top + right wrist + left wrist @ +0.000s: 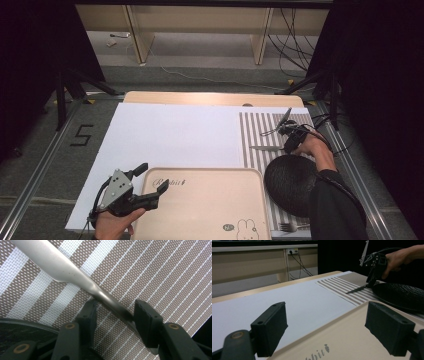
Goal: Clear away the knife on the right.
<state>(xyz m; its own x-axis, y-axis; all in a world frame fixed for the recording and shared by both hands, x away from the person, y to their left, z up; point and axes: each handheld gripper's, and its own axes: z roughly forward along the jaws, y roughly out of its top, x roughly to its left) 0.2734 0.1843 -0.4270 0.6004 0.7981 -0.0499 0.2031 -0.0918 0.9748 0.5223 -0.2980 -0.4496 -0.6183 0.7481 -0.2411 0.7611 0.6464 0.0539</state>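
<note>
Fingers of my right gripper (113, 311) straddle the knife (75, 277) handle, not quite closed; left gripper (145, 185) spread over the tray (210, 210).

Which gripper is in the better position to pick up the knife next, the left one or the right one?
The right gripper: its open jaws already sit on either side of the knife handle on the striped placemat. The left gripper hovers open at the tray corner, far from the knife.
</note>
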